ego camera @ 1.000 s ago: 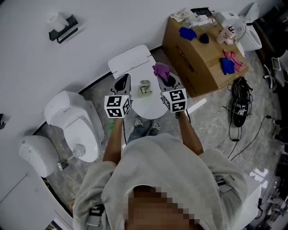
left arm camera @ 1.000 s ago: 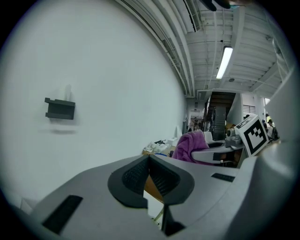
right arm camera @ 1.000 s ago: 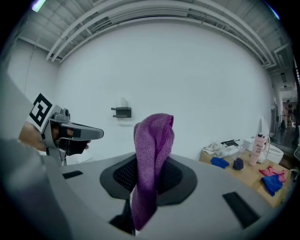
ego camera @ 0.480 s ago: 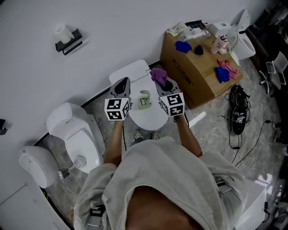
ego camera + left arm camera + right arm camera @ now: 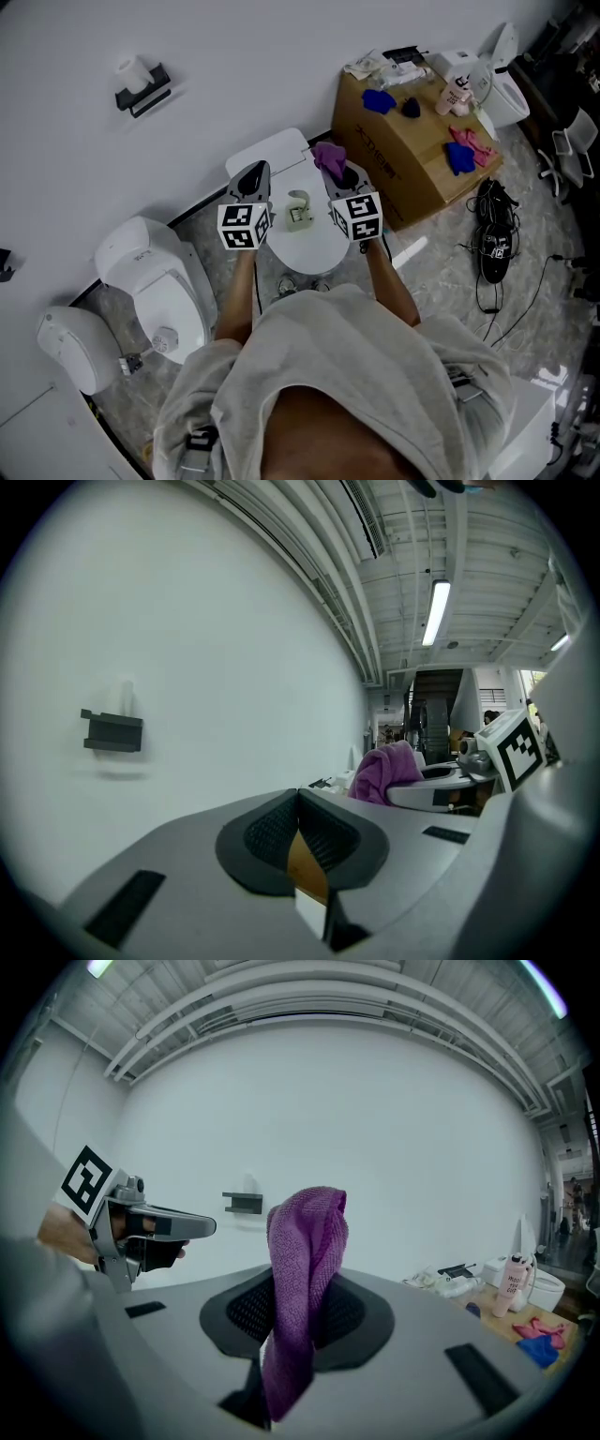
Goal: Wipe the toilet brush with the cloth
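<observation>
Test lab/hall, no home: several toilets (image 5: 155, 272) on floor (image 5: 441, 272), cardboard box (image 5: 412, 141), bare ceiling (image 5: 487, 536) w/ tube light (image 5: 436, 611)

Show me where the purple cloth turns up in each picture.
Head view: the cloth is in the upper middle, at the tip of the right tool.
Left gripper view: right of centre, sticking up from the right tool.
Right gripper view: centre, clamped between the jaws.
Shared landmark: the black holder on the white wall.
</observation>
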### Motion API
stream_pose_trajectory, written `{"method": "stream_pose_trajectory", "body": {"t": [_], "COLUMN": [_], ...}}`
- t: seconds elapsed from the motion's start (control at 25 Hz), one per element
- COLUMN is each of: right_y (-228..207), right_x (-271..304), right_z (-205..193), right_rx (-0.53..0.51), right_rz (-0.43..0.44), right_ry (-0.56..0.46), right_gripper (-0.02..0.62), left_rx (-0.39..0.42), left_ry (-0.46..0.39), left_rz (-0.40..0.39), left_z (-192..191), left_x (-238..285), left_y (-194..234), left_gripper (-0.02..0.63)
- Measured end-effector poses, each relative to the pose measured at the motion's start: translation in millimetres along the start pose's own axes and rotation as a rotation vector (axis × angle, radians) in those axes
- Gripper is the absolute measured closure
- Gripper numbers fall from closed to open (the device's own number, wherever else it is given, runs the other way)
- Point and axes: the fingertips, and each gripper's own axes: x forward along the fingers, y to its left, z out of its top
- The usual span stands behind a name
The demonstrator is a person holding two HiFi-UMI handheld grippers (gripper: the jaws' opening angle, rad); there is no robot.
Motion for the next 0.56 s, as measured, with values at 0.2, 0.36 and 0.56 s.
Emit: {"method": "stream_pose_trajectory", "body": {"t": [0.2,0.36,0.56], "right_y": [-1.3,-0.2,-2.3], "right_x": [1.5,3.5,7.4], "right_z": [-1.2,-4.2,-3.8], "right_rx": [0.003,0.006,-0.001], "right_rz": [0.001,0.004,0.004], "right_ry": [0.003,0.009,0.010], "right_gripper": [0.495,0.495,0.495], "left_rx": [-0.002,-0.003,0.001], "left_ry": [0.004,0.007,0.004], "left_rz": [0.002,0.004,0.003], "left_z": [-1.6,-3.2,-1.1], "left_x": [0.0,0.3,4.6], "left_y": [0.5,2.3,4.4], "left_gripper": [0.586,0.586,0.586]}}
